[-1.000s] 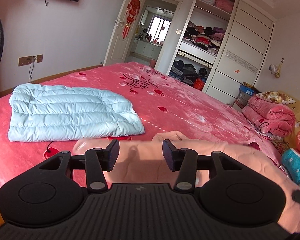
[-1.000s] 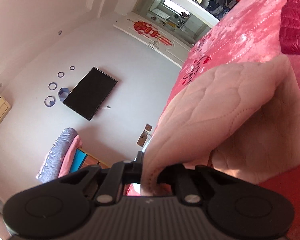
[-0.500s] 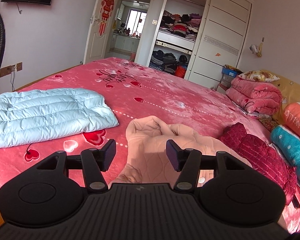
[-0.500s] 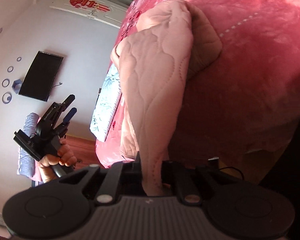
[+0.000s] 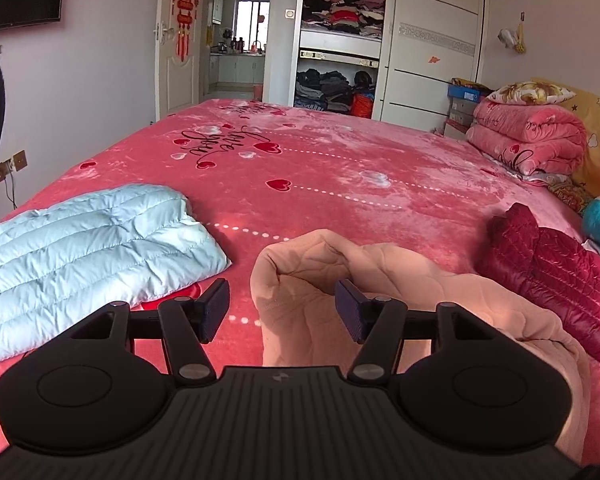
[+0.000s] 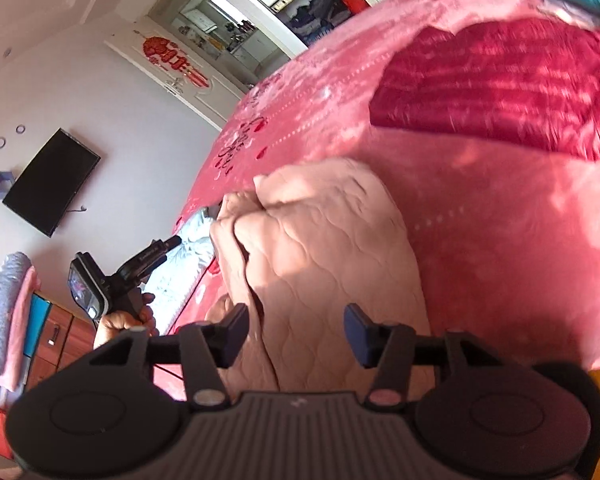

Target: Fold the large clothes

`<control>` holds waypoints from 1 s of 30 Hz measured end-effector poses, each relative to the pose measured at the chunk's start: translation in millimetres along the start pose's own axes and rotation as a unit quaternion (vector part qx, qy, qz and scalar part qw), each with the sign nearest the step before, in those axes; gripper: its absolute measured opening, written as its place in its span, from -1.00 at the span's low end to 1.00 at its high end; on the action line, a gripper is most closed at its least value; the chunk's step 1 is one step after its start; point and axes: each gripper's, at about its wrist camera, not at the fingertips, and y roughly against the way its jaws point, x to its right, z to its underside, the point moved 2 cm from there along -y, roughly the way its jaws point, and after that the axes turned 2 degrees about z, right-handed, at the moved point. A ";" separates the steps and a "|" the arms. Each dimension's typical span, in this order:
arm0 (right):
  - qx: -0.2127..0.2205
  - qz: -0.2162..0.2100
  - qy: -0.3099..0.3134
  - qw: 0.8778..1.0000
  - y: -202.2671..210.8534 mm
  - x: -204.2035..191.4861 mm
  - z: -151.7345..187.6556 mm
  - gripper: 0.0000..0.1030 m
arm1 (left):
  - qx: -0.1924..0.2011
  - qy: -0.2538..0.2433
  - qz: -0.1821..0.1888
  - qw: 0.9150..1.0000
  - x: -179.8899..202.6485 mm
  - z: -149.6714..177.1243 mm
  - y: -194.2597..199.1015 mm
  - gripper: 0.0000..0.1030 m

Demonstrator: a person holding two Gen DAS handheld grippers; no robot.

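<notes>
A peach quilted garment (image 5: 400, 280) lies crumpled on the red bed (image 5: 340, 168), close in front of me. It also shows in the right wrist view (image 6: 320, 248). My left gripper (image 5: 282, 310) is open and empty just above the garment's near edge. My right gripper (image 6: 296, 334) is open and empty over the same garment. The left gripper (image 6: 156, 254) in the person's hand shows at the left of the right wrist view. A folded light blue down jacket (image 5: 80, 252) lies to the left. A dark red quilted jacket (image 5: 548, 272) lies to the right.
Folded pink blankets (image 5: 528, 136) and pillows sit at the bed's right end. An open wardrobe (image 5: 340, 40) and a doorway (image 5: 236, 40) stand beyond the bed. A TV (image 6: 52, 182) hangs on the wall. A wooden cabinet (image 6: 60, 344) stands left of the bed.
My right gripper opened and let go of the peach garment, which now lies on the bed. My left gripper moved forward over the bed and stayed open.
</notes>
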 end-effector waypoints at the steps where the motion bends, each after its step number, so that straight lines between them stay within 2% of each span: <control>1: 0.008 0.004 0.021 1.000 -6.8 -9.2 -12.2 0.24 | -0.002 -0.004 0.002 1.000 -2.1 -1.2 -7.4 0.39; 3: 0.015 -0.003 0.058 0.998 -27.2 -28.5 -34.5 0.30 | -0.010 -0.016 0.002 1.000 -5.6 -3.9 -26.6 0.39; 6: 0.025 -0.019 0.120 0.992 -69.4 -52.6 -64.3 0.52 | -0.020 -0.030 0.019 0.999 -9.3 -8.6 -49.1 0.40; 9: 0.022 -0.011 0.163 0.986 -125.1 -63.2 -91.8 0.53 | -0.030 -0.052 0.024 0.998 -11.5 -13.7 -70.3 0.40; 12: -0.001 -0.003 0.205 0.979 -183.7 -70.6 -114.2 0.53 | -0.028 -0.102 0.038 0.994 -4.6 -18.7 -86.8 0.40; 16: -0.059 -0.002 0.261 0.964 -248.6 -77.8 -128.7 0.53 | -0.037 -0.193 0.067 0.978 15.4 -17.1 -111.2 0.40; 18: -0.079 0.005 0.281 0.956 -276.9 -80.0 -130.4 0.53 | -0.046 -0.241 0.091 0.965 26.0 -12.3 -120.3 0.40; 21: -0.108 -0.001 0.290 0.951 -312.4 -75.9 -140.0 0.53 | -0.054 -0.290 0.103 0.950 36.1 -10.3 -134.0 0.40; 26: -0.160 -0.024 0.271 0.949 -350.3 -65.7 -145.6 0.58 | -0.065 -0.330 0.120 0.934 46.4 -8.8 -153.3 0.39; 30: -0.194 -0.056 0.247 0.948 -365.3 -59.8 -147.1 0.58 | -0.081 -0.343 0.142 0.925 50.8 -6.4 -163.3 0.25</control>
